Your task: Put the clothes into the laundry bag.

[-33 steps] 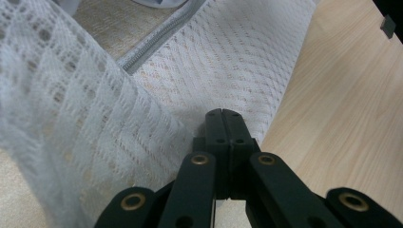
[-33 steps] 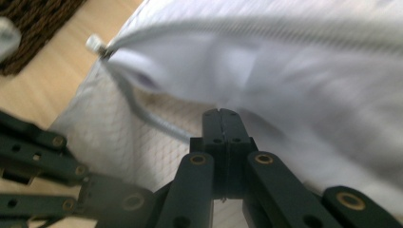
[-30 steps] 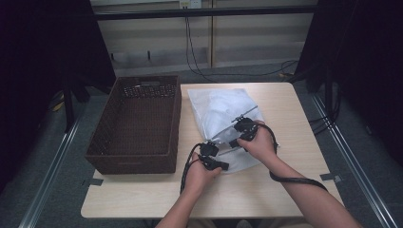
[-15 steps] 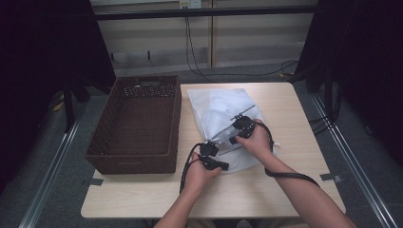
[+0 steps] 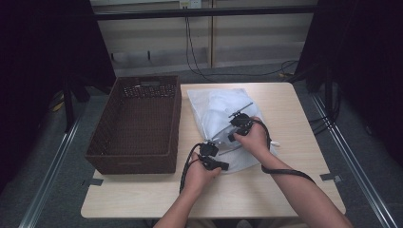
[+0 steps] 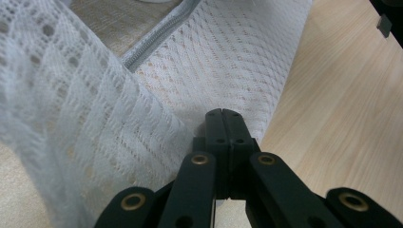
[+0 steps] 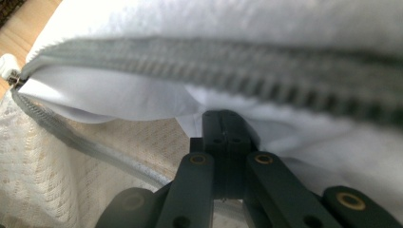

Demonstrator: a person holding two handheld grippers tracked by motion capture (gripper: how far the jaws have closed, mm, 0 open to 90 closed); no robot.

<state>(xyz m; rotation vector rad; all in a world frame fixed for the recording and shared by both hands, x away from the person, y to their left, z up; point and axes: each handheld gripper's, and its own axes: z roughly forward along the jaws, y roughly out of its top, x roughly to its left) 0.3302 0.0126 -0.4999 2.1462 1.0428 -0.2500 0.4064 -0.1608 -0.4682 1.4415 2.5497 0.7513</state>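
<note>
Dark brown wicker basket (image 5: pixel 135 121): at your left on the pale wooden surface (image 5: pixel 294 190), beside the bag. Left claw (image 5: pixel 219 165): in your left hand at the near edge of the white mesh laundry bag (image 5: pixel 216 107), jaws pressed together on a fold of its mesh (image 6: pixel 157 133). Bag: lies at the middle of the surface, just right of the basket, its grey zipper (image 7: pixel 266 64) partly open. Right claw (image 5: pixel 233 137): in your right hand on the bag's middle, jaws together, pinching white fabric (image 7: pixel 190 118) just under the zipper.
</note>
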